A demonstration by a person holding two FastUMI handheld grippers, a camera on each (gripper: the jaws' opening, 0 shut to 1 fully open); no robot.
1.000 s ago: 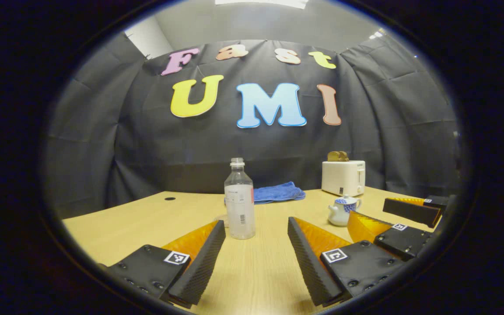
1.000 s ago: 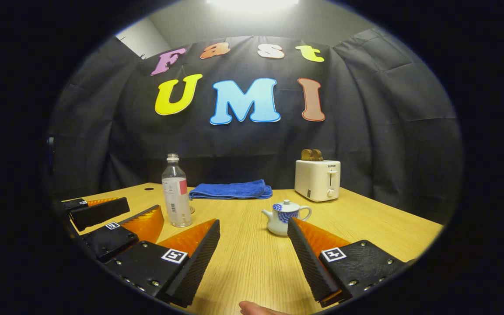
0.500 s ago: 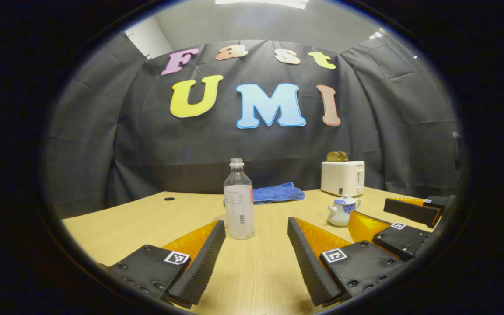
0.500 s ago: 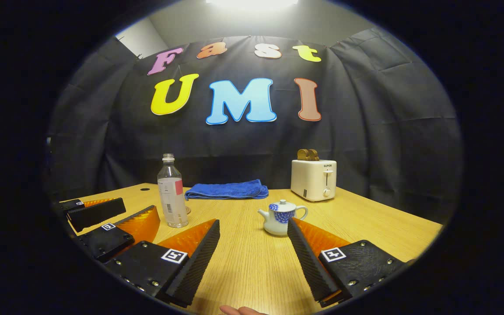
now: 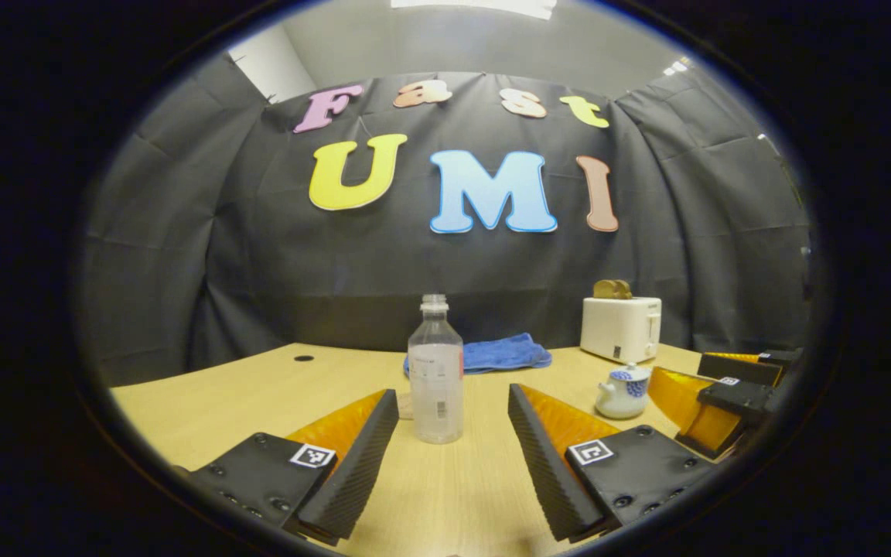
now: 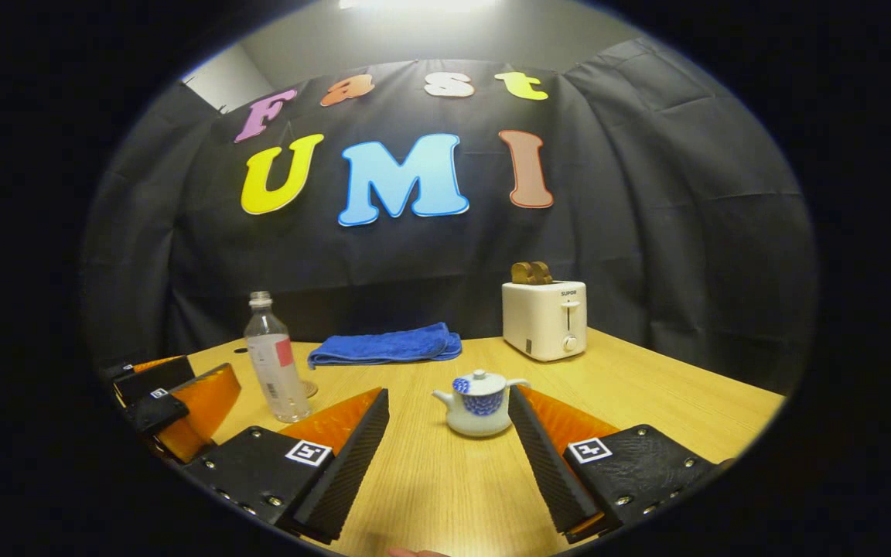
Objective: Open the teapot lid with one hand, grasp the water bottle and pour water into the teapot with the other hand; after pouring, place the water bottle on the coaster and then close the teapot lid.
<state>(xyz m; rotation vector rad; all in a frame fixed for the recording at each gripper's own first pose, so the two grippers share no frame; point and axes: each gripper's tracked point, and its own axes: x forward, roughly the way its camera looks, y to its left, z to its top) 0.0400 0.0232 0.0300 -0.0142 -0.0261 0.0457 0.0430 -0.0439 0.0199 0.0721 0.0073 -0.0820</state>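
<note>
**Wedge fingers, black mounts, square tags**

The left gripper (image 5: 453,402) has two wedge-shaped fingers with ribbed, sawtooth inner faces and translucent outer sides. Each finger sits on a flat black block studded with round screws, topped by a small white square tag with a black pattern. The right gripper (image 6: 449,402) has the same build: ribbed wedges, screwed black blocks, one tag apiece.

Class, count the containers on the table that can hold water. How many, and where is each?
2. The water bottle stands left, before the blue towel. The teapot, lid on, sits mid-table, in front of the toaster.
</note>
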